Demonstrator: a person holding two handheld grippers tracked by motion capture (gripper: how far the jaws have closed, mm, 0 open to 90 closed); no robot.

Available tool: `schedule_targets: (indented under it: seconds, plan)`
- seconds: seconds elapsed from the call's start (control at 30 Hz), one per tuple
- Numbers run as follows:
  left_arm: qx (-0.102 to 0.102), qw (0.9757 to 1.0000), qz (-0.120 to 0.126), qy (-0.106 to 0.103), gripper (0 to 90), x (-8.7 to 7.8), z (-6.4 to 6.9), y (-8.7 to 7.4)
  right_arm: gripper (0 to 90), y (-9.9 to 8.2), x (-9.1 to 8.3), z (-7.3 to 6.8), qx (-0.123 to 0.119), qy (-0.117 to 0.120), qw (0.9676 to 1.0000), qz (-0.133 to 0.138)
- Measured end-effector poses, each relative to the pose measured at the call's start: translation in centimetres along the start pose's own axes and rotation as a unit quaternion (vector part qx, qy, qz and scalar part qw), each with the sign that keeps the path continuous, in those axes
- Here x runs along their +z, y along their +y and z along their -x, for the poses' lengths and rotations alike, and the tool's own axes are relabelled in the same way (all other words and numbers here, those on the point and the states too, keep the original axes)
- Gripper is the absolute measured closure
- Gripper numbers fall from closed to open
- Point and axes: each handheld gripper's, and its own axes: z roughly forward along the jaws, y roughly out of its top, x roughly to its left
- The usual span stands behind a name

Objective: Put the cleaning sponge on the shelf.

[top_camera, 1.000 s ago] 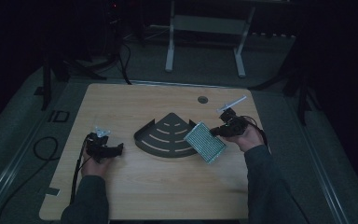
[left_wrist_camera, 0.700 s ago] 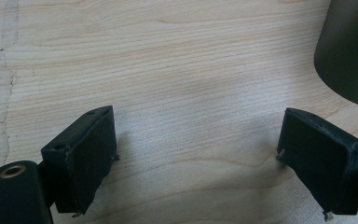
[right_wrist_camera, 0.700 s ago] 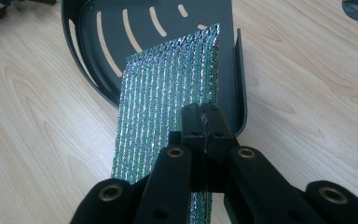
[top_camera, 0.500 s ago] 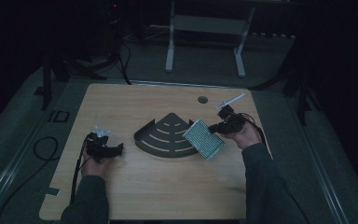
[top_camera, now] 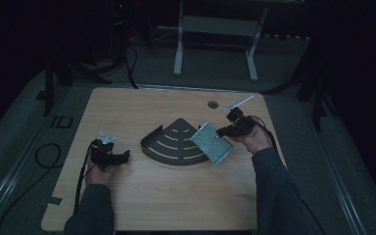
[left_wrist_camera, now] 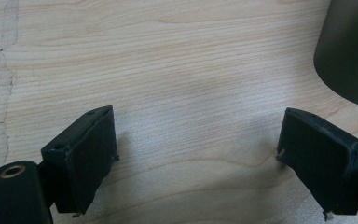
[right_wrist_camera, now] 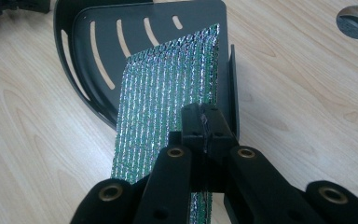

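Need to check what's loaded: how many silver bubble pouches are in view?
1: the silver pouch is clamped in the right gripper, held over the right edge of the black corner tray. Another beneath it can't be excluded.

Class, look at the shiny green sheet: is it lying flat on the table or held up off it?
Held up, tilted: the right gripper pinches the sheet by one edge above the black tray.

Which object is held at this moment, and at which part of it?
The right tool is shut on the shiny green-silver scouring pad, pinching one edge of it, above the black quarter-round tray. The left tool is open and holds nothing.
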Motion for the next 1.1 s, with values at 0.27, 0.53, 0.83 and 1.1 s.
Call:
schedule_targets:
  seconds: [0.27,0.53,0.83,1.1]
  plan:
    - [0.001,1.0,-0.001,0.0,11.9,0.0,0.0,0.0,89.6,0.5,0.1,0.2,-0.001,0.0,1.0,0.005]
    - [0.0,1.0,0.0,0.0,11.9,0.0,0.0,0.0,89.6,0.9,0.5,0.6,-0.002,-0.003,1.0,0.004]
    - [0.001,1.0,-0.001,0.0,11.9,0.0,0.0,0.0,89.6,1.5,0.9,0.9,-0.001,-0.003,1.0,0.005]
    - [0.0,1.0,-0.001,0.0,11.9,0.0,0.0,0.0,89.6,1.7,1.5,1.3,0.005,-0.003,1.0,0.003]
